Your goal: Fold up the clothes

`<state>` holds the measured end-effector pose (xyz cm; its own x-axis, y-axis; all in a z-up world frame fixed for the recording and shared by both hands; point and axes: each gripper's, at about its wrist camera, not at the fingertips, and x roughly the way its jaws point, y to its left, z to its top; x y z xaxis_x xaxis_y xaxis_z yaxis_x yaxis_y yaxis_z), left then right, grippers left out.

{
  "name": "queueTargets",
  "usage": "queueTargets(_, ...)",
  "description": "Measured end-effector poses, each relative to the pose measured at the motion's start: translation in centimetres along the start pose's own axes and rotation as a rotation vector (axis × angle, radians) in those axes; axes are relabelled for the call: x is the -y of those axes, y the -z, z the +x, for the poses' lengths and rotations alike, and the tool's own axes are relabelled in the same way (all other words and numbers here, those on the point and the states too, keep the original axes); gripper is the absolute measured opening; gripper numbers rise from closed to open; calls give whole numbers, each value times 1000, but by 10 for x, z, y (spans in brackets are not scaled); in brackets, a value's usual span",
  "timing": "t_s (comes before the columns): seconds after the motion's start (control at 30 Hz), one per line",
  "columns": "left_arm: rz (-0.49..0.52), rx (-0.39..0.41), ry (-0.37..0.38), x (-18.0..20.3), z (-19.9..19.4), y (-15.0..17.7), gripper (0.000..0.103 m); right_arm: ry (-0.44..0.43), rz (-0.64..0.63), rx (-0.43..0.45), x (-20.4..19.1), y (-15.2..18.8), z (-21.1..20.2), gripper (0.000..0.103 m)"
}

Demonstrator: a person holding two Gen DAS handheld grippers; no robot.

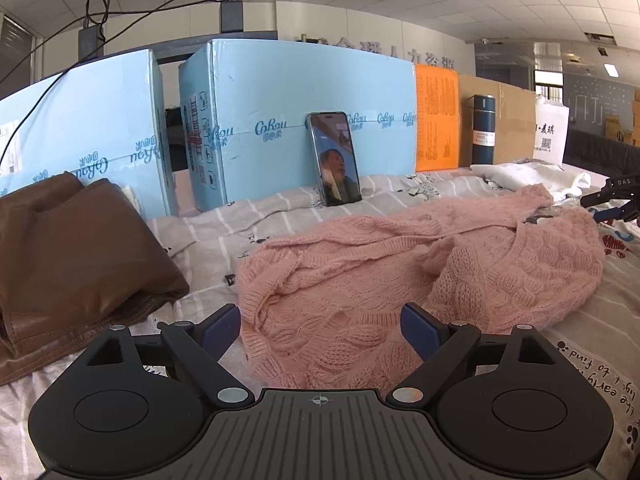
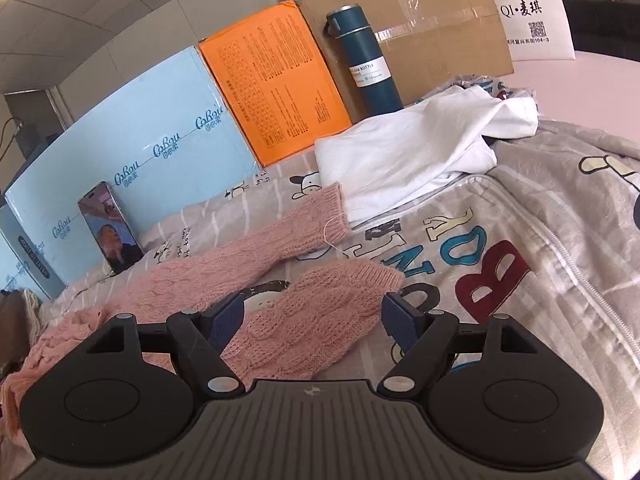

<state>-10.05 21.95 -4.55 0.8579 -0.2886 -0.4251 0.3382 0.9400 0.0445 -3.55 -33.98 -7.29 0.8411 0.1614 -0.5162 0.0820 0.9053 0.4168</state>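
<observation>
A pink cable-knit sweater (image 1: 400,264) lies crumpled on the grey printed bedspread (image 1: 224,236). My left gripper (image 1: 322,330) is open, its blue pads on either side of the sweater's near hem, just above the fabric. In the right wrist view the sweater's two sleeves (image 2: 280,308) stretch to the right. My right gripper (image 2: 312,320) is open over the nearer sleeve, empty. The right gripper also shows in the left wrist view (image 1: 612,200), at the far right edge.
A brown leather garment (image 1: 68,264) lies folded at the left. A white garment (image 2: 412,152) lies at the back right. Blue boxes (image 1: 296,112), an orange box (image 2: 276,92), a cardboard box (image 2: 420,28), a phone (image 1: 334,158) and a teal bottle (image 2: 368,64) line the back.
</observation>
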Motion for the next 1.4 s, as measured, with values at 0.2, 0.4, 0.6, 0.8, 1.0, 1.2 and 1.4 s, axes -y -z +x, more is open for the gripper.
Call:
queueTargets(0.2,-47,22,44,2,17,-12,90,68,-22,26,-6,5,4,10)
queueTargets(0.4,-43,24,114,10,37,-24,90,149,-108,74,-12,6,-19,10)
queueTargets(0.6,-11,-27,133,17,53,-17,90,280,-124,101,-20,0,-18,46)
queueTargets(0.8,61,-31,227,31,50,-11,93,42,-198,124,-79,-13,-16,58)
queueTargets(1.0,141,-10,290,44,41,-7,97,-376,-231,-111,-154,-3,24,62)
queueTargets(1.2,134,16,311,42,35,-6,98,-534,-314,-376,-202,36,52,62)
queueTargets(1.4,30,95,239,19,25,-10,98,-539,-371,-454,-204,60,53,44)
